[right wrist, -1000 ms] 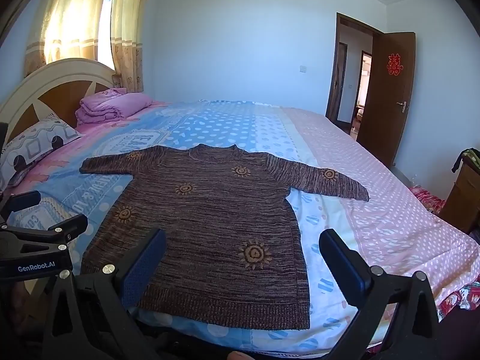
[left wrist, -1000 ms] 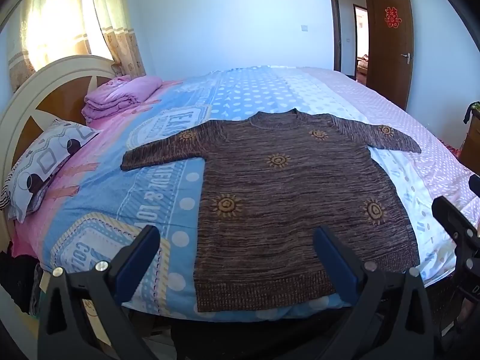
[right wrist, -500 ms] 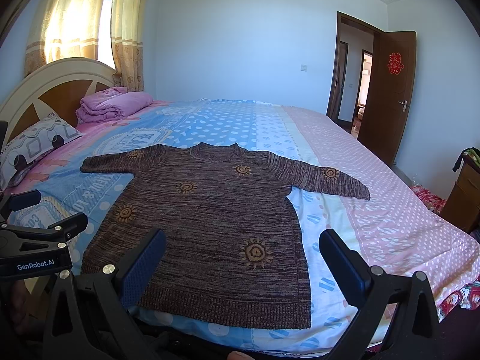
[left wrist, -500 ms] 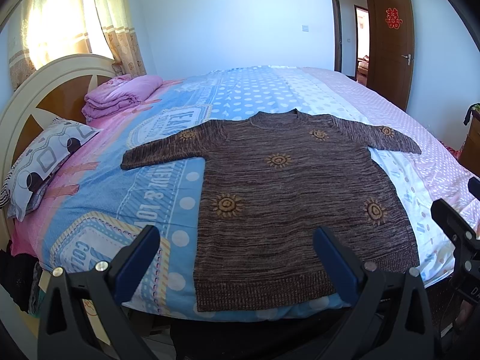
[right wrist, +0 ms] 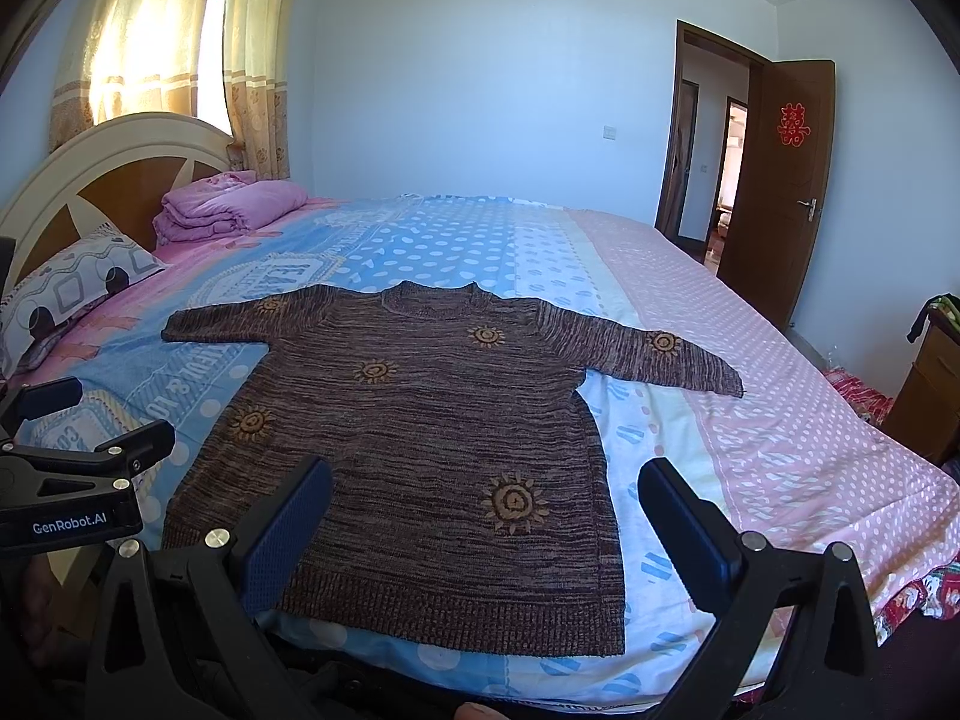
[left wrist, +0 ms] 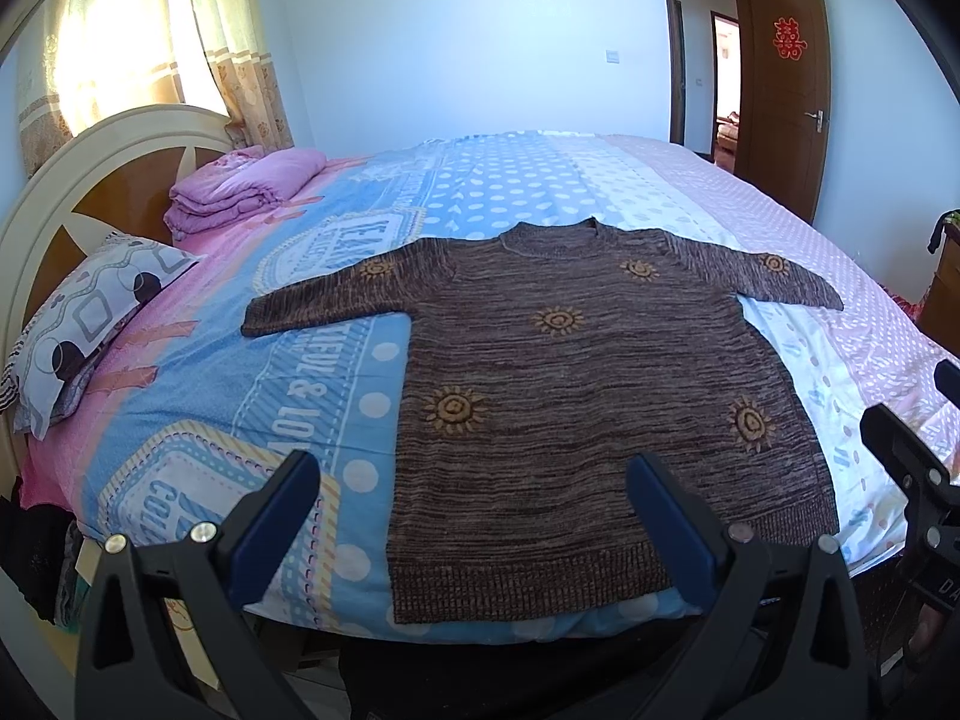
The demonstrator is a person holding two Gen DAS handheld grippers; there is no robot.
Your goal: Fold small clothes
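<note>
You had the brown sweater (left wrist: pixel 576 396) spread flat in the middle of the frame, face up on the bed (left wrist: pixel 198 384), both sleeves out to the sides and the hem at the near edge. Your left gripper (left wrist: pixel 474 516) hung low in the frame before the hem, jaws wide and holding nothing. Your right gripper (right wrist: pixel 486 522) sat likewise at the bottom of its view, jaws wide and empty. A folded pink blanket (right wrist: pixel 228 207) and a patterned pillow (right wrist: pixel 66 294) lay upper left by the headboard (right wrist: pixel 96 168).
</note>
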